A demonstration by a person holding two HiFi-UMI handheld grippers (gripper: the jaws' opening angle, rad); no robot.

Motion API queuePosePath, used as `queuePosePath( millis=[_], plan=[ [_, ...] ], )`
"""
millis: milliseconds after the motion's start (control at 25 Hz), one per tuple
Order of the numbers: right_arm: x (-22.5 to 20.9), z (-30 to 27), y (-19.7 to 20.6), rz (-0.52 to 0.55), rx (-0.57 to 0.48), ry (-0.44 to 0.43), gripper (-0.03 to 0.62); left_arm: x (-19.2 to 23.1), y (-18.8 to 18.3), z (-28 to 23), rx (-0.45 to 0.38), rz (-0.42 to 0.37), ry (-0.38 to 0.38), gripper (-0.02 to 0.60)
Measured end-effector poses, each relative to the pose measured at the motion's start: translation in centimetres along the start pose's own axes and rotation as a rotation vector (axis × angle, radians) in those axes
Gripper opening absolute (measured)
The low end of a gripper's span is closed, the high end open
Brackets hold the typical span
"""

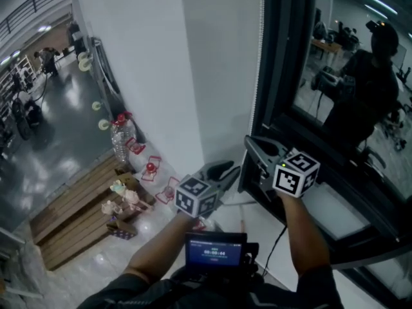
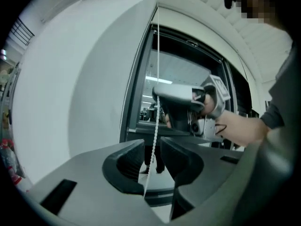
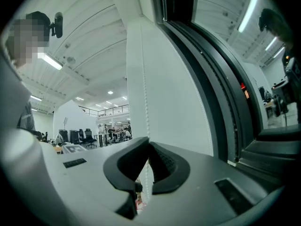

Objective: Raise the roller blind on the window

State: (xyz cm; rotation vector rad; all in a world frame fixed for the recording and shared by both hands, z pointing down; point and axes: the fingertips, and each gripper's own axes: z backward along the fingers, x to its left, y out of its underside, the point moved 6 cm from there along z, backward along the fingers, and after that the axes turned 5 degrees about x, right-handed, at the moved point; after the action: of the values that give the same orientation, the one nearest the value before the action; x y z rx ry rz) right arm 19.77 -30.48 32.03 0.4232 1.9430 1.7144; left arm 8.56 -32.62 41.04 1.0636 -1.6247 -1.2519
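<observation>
The bead chain (image 2: 156, 55) of the roller blind hangs straight down along the edge where the white wall (image 1: 161, 76) meets the dark window frame (image 1: 277, 76), and both claws sit on that line. In the left gripper view, the left claw (image 2: 153, 147) stands with its jaws apart. The chain drops through the gap between the ribbed pads without either pad pressing on it, and it runs out of sight below the jaws. Just above it in that view, the right claw (image 2: 157, 94) grips the same chain, which enters its tips from overhead and carries on downward toward the left claw. The right gripper view confirms this grip. The right claw (image 3: 146, 142) has its jaws brought together, and the chain (image 3: 143, 79) comes down the white wall into the point where the tips meet, then reappears just beneath them. From the head view, the left claw (image 1: 230, 169) points up and to the right toward the frame's edge. The right claw (image 1: 250, 141) lies just beyond and slightly higher, its tips against that same edge. The two claws are near each other but not touching. The fabric of the blind cannot be picked out with certainty in any view. The lower glass (image 1: 360, 76) is dark and bare, and it reflects the person.
</observation>
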Motion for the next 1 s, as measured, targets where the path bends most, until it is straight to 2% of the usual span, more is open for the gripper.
queuePosePath(
  millis=[120,320,400,480,600,760,800,840,1000],
  plan=[
    [0.2,-0.2,0.0,0.009,-0.002,-0.003,0.003,-0.6,-4.4,1.8,-0.095,-0.030,-0.030,0.109],
    [0.5,-0.2,0.2,0.023,-0.007,-0.011,0.003,-1.6,-13.0,2.8,-0.234,-0.066,0.022,0.109],
    [0.6,-0.2,0.1,0.029,0.001,-0.010,0.003,-1.4,-15.7,2.8,-0.260,-0.100,0.014,0.108],
    [0.7,-0.2,0.1,0.030,0.003,-0.008,0.003,-1.2,-17.7,2.5,-0.264,-0.119,0.011,0.109],
    [0.8,-0.1,0.1,0.033,0.000,-0.010,0.003,-1.6,-20.0,1.2,-0.251,-0.150,0.058,0.109],
    [1.0,0.0,0.1,0.039,0.001,-0.013,0.003,-2.0,-21.5,-0.4,-0.235,-0.179,0.066,0.107],
    [1.1,0.1,0.2,0.039,0.000,-0.013,0.002,-1.9,-21.6,-0.5,-0.234,-0.179,0.064,0.100],
    [1.1,0.0,0.2,0.038,0.000,-0.013,0.003,-1.9,-21.7,-0.7,-0.231,-0.181,0.066,0.020],
    [1.0,0.1,0.1,0.033,-0.001,-0.011,0.003,-2.0,-21.8,-0.8,-0.227,-0.191,0.087,0.014]
  ],
)
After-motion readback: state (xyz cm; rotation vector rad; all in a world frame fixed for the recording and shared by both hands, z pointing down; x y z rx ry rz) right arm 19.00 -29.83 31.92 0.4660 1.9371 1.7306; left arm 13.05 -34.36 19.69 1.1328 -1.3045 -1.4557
